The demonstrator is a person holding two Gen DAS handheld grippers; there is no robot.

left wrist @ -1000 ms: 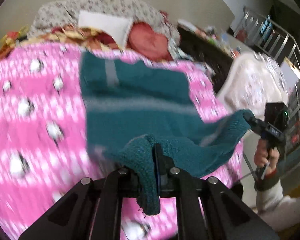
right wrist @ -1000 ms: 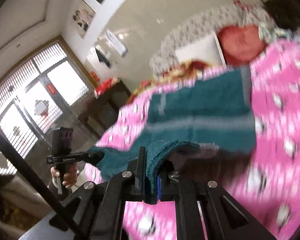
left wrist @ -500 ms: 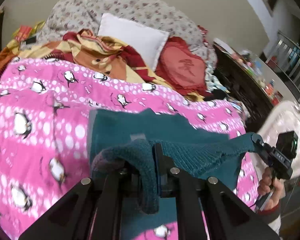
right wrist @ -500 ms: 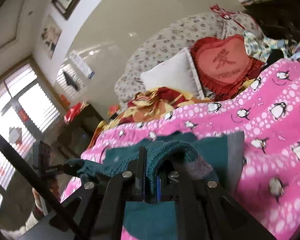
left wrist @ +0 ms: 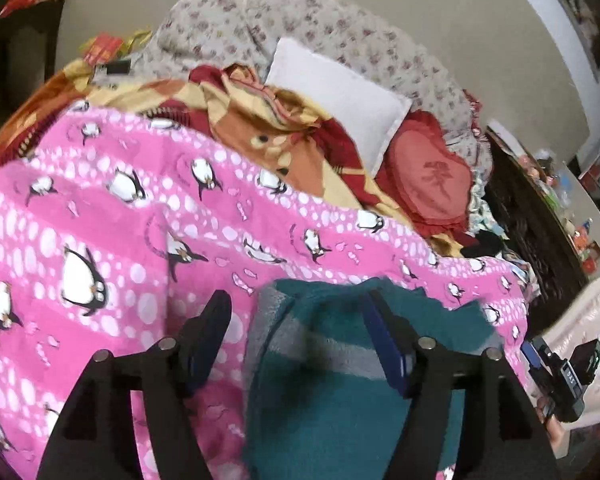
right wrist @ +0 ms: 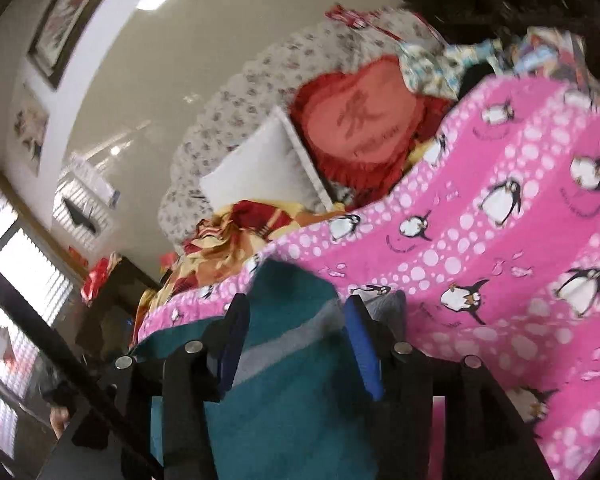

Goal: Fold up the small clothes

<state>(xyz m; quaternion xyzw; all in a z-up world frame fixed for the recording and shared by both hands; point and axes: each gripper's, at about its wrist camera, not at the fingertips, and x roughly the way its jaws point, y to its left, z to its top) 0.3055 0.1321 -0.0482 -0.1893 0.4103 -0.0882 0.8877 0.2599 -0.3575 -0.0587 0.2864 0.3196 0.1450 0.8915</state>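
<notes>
Both claws spread wide above a teal knit garment on a pink penguin blanket.

In the left wrist view the left gripper (left wrist: 298,314) stands apart, empty, with the teal sweater (left wrist: 340,392) low and centre-right on the blanket (left wrist: 100,216). In the right wrist view the right gripper (right wrist: 296,322) gapes too, with the sweater (right wrist: 284,420) filling the bottom centre between its fingers.
</notes>
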